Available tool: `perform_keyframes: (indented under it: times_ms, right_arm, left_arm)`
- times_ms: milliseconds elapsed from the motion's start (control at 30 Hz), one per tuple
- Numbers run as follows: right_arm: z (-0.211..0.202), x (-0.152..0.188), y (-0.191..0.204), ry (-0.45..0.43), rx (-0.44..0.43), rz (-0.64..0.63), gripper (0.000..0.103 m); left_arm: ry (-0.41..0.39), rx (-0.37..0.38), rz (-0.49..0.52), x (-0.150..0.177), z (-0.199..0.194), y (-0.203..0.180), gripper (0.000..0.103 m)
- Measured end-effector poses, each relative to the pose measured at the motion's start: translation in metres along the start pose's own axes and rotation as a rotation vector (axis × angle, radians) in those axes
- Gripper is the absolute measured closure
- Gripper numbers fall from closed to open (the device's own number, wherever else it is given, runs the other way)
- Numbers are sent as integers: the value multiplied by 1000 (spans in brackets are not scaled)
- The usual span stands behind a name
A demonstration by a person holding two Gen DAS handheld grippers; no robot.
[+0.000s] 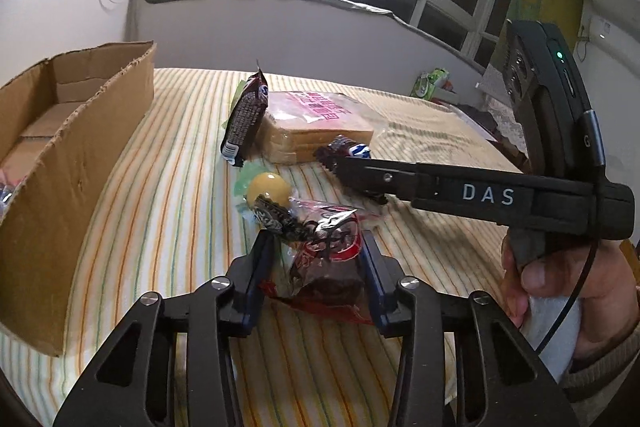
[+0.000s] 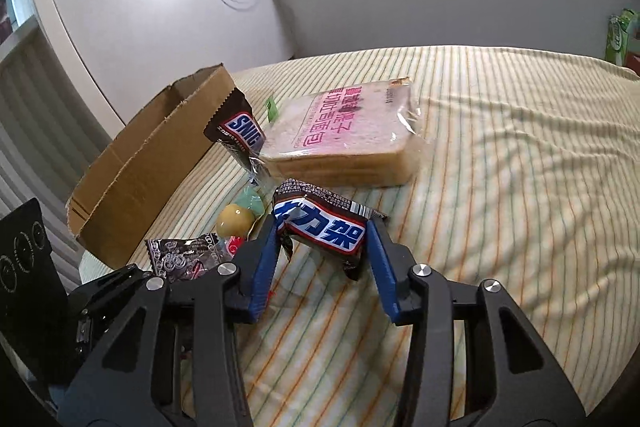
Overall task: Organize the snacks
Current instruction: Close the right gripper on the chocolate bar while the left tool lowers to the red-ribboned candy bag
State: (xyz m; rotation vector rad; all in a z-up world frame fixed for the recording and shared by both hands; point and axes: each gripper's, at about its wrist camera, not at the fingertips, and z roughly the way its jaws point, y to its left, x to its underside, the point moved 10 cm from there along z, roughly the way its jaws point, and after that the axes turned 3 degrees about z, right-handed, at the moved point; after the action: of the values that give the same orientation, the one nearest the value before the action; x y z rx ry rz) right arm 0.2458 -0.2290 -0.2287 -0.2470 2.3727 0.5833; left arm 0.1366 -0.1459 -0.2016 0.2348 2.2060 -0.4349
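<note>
My left gripper (image 1: 316, 239) is shut on a clear and red packet (image 1: 324, 259) holding a dark cake, which rests on the striped cloth (image 1: 168, 211). In the right wrist view that packet (image 2: 180, 255) shows at the lower left. My right gripper (image 2: 323, 227) is shut on a brown Snickers bar (image 2: 320, 227) with blue lettering, blue pads pressed on both its sides. From the left wrist view, the right gripper (image 1: 334, 163) reaches in from the right, with the bar (image 1: 354, 149) at its tips. A second Snickers bar (image 2: 238, 133) leans upright against a bread pack (image 2: 348, 135).
An open cardboard box (image 1: 80, 147) stands on the left of the cloth, also visible as the box (image 2: 152, 167) beyond the snacks. A round yellow sweet (image 1: 266, 189) in a green-tinted wrapper lies between the two grippers. A person's hand (image 1: 560, 291) holds the right gripper.
</note>
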Motion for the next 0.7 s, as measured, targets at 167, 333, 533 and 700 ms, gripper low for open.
perform_keyframes:
  times_ms: [167,333,533,700]
  right_arm:
    - [-18,7,-9,-57,67,24,58]
    - [-43,25,-22,-135,176,50,58]
    - [-61,46,-29,-203,229,82,58]
    - [-64,46,-30,-206,232,77,58]
  left_arm:
    - [1,8,-1,-3,-2,-2,64]
    - [-8,14,3,-2,-6,-2,65]
    - [-38,28,25,5,-15,-3,65]
    - [-56,28,24,-1,-15,-1,64]
